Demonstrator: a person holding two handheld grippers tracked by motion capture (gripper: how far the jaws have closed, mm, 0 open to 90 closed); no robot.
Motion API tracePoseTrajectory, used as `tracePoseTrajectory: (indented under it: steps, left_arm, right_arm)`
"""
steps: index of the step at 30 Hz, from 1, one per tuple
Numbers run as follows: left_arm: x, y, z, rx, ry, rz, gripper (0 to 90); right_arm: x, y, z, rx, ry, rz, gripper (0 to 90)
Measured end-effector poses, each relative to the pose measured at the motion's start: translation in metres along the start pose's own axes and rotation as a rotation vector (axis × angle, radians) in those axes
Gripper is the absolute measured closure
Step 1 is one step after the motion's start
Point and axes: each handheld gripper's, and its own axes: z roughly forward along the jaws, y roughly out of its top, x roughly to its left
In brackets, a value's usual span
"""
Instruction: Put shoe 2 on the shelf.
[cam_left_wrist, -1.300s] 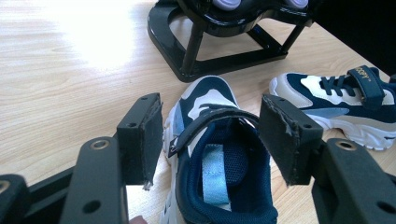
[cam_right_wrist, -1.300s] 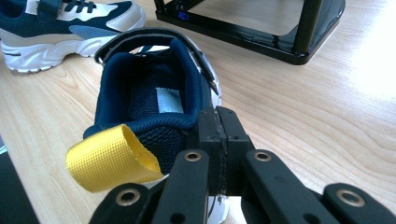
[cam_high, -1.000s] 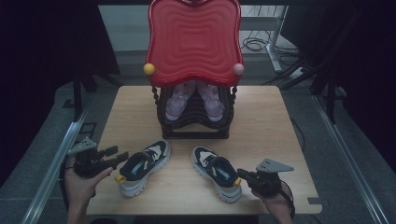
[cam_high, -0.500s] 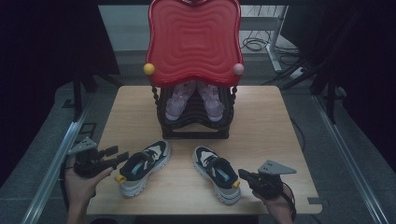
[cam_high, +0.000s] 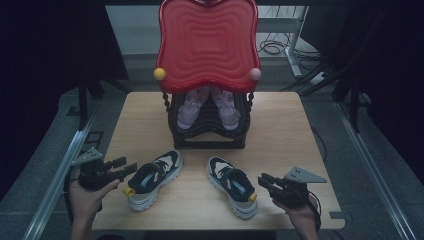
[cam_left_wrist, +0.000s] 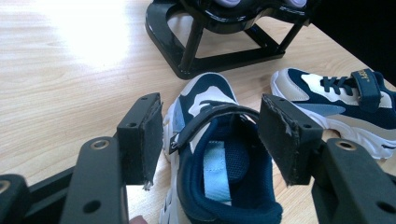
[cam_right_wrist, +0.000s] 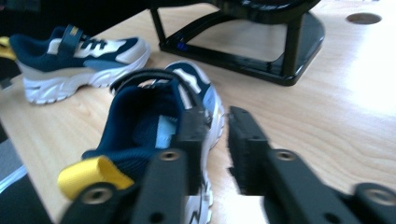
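Two navy, white and blue sneakers lie on the wooden table (cam_high: 300, 145). My left gripper (cam_high: 127, 166) is open at the heel of the left sneaker (cam_high: 152, 180). In the left gripper view its jaws (cam_left_wrist: 212, 135) stand wide on either side of that sneaker's collar (cam_left_wrist: 219, 172) without pressing it. My right gripper (cam_high: 263, 181) sits just right of the right sneaker's (cam_high: 232, 187) yellow heel tab. Its jaws (cam_right_wrist: 217, 123) have just been opening and show a narrow gap with nothing between them, and the sneaker (cam_right_wrist: 149, 121) lies beside the left jaw.
A black shoe rack (cam_high: 210, 135) with a red wavy top (cam_high: 207, 45) stands at the table's middle back and holds a pair of pink shoes (cam_high: 207, 107). The rack's base (cam_right_wrist: 261, 51) lies just beyond the sneakers. Cables trail on the floor (cam_high: 280, 47) behind.
The right gripper has shifted slightly to the right beside the right sneaker's heel. The left gripper and both sneakers stay where they were.
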Motion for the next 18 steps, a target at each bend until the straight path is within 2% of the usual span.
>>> tracePoseTrajectory:
  steps: [3, 6, 10, 18]
  left_arm:
    - [0.004, -0.002, 0.004, 0.008, -0.015, 0.0, 41.4]
    - [0.009, -0.004, 0.011, 0.028, -0.035, 0.017, 42.4]
    - [0.015, -0.006, 0.022, 0.065, -0.052, 0.048, 43.6]
    - [0.02, -0.009, 0.034, 0.126, -0.073, 0.078, 45.1]
  right_arm:
    - [-0.001, 0.002, 0.0, -0.014, -0.017, 0.022, 58.5]
    - [-0.003, 0.002, -0.001, -0.026, -0.008, 0.039, 54.4]
    - [-0.003, 0.002, 0.001, -0.024, -0.002, 0.033, 50.9]
    - [-0.004, 0.003, 0.006, -0.017, -0.002, 0.027, 48.7]
